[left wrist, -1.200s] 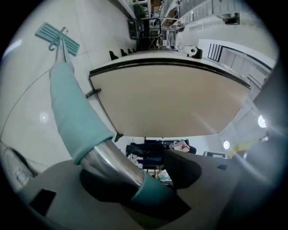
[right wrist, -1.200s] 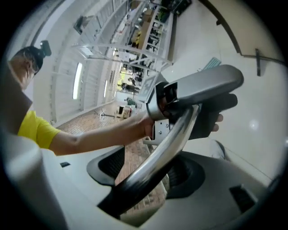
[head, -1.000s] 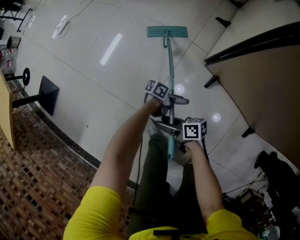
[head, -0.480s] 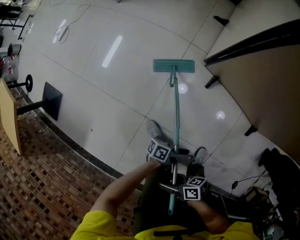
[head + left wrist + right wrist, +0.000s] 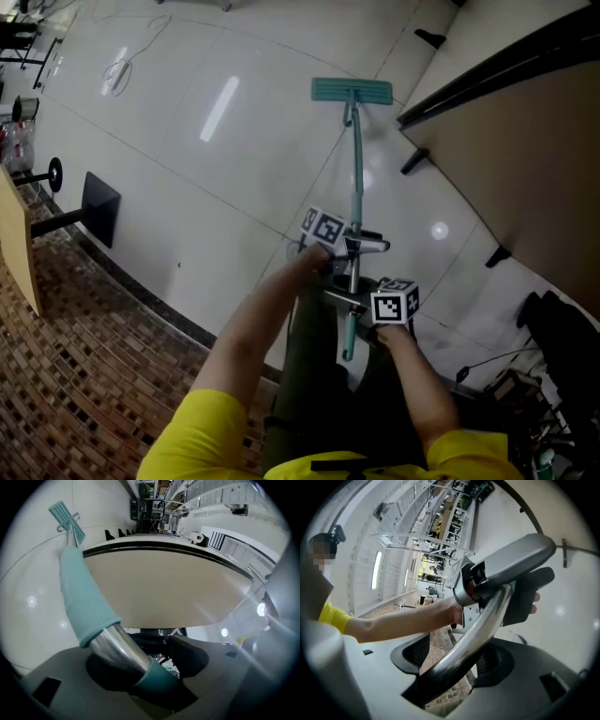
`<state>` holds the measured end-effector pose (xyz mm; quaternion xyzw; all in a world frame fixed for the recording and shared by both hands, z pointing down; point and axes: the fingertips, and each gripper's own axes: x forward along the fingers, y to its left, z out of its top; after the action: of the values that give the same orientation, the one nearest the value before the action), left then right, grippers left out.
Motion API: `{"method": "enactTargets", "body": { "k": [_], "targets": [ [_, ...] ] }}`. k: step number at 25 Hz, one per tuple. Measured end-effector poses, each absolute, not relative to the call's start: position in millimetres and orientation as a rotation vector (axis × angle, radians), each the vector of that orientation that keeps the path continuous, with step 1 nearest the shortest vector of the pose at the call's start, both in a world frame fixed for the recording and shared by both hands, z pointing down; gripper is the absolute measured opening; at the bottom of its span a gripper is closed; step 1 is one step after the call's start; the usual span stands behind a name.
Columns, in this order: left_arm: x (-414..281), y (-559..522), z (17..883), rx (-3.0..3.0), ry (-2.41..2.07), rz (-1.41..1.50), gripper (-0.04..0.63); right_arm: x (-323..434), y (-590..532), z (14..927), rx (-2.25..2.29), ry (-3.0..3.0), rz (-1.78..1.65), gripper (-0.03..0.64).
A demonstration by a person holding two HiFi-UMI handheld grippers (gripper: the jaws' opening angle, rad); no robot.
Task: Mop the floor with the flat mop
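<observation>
Two grippers share the handle [image 5: 355, 187] of the flat mop [image 5: 353, 141]. Nearest the person, the right gripper [image 5: 345, 298] is clamped on the bare metal shaft close to its near end. Just beyond it the left gripper [image 5: 360, 246] has the shaft between its jaws, which are easing open while the pads press on it. From both, the handle runs almost straight away to the mop head [image 5: 352, 90], which lies crosswise and flat on the floor [image 5: 234, 178], well ahead. Any stroke will likely run along that long axis. The tiles are glossy and white. Brown mosaic paving [image 5: 75, 375] lies near left, and a beige panel [image 5: 525, 159] closes in on the right, just beside the head.
</observation>
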<state>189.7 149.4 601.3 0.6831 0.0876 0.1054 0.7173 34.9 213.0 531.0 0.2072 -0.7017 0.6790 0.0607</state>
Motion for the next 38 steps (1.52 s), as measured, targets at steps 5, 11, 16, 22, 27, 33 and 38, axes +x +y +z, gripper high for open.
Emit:
{"method": "enactTargets", "body": {
  "k": [5,11,16,22,27,33,38],
  "targets": [
    [207,67,629,1.554,0.114,0.264,0.227,46,133,552,0.607,-2.188,2.001,0.29],
    [190,93,590,1.557,0.126,0.232,0.247,29,164,508,0.45,-2.196,2.021,0.308],
    [183,191,535,1.523,0.115,0.135,0.264,28,272,452,0.295,-2.111,2.096,0.308],
    [177,300,512,1.413,0.096,0.027,0.265,43,382,426,0.207,-1.987,2.178,0.296],
    [189,324,516,1.418,0.087,0.056,0.268,58,403,426,0.204,-1.95,2.185,0.282],
    [184,325,523,1.423,0.097,0.092,0.276,52,406,435,0.179,-1.952,2.143,0.281],
    [182,328,530,1.448,0.096,0.112,0.276,48,414,443,0.162,-1.95,2.126,0.281]
  ]
}}
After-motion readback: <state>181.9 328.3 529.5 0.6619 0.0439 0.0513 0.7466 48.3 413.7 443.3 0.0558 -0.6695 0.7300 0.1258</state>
